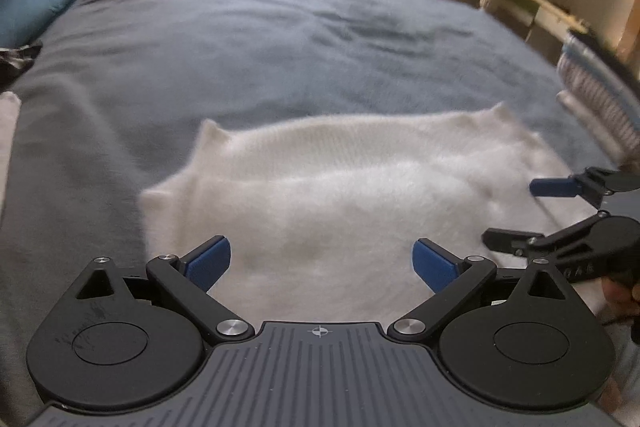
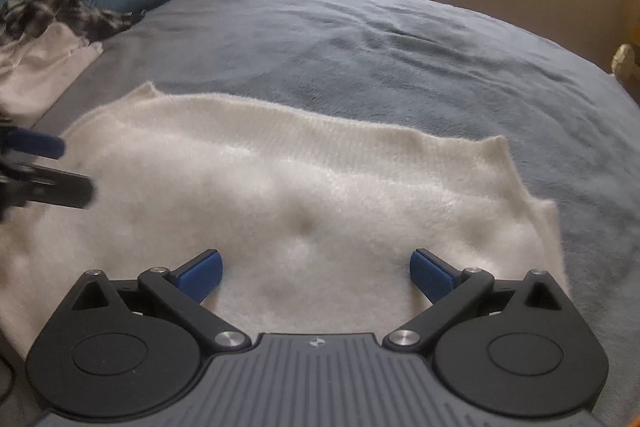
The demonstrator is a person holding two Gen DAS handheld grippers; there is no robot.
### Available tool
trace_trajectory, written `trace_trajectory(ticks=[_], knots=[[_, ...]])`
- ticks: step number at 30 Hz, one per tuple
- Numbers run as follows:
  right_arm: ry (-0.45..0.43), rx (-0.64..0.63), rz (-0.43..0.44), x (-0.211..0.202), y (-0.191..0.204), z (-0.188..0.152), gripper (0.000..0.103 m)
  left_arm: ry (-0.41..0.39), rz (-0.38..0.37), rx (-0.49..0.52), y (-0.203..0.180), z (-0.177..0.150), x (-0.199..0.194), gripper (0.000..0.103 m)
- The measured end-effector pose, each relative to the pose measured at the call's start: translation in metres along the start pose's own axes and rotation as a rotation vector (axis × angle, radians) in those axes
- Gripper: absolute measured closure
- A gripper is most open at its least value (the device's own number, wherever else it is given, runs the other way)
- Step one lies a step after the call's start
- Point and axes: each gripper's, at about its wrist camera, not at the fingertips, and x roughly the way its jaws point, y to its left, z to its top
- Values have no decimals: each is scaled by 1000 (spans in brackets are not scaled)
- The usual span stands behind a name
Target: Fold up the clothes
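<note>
We see a white fuzzy sweater (image 2: pixel 304 195) spread on the grey-blue bed cover (image 2: pixel 380 39), ribbed hem at the far edge, lying as a broad compact shape (whether partly folded, we cannot tell). Both grippers hover above its near part: left gripper (image 1: pixel 322 263) with jaws wide apart and holding nothing, right gripper (image 2: pixel 316 273) likewise spread and bare. Risks, as we judge them: the thick pile may make the 2 fingers pinch only fluff or 1 layer, so an edge slips out; uneven lifting by the 2 grippers would skew any fold.
</note>
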Motion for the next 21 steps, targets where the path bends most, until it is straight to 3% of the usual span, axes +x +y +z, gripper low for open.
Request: trace_trajectory(ticks=[5, 9, 15, 21], knots=[[36, 32, 15, -8, -1, -1, 0, 24, -1, -106, 45, -16, -22, 4], [63, -13, -12, -1, 7, -10, 0, 62, 13, -152, 64, -32, -25, 4], [99, -45, -28, -2, 10, -9, 0, 113, -60, -260, 86, -41, -12, 4], [125, -51, -33, 6, 12, -10, 0, 124, -116, -288, 95, -42, 6, 4]])
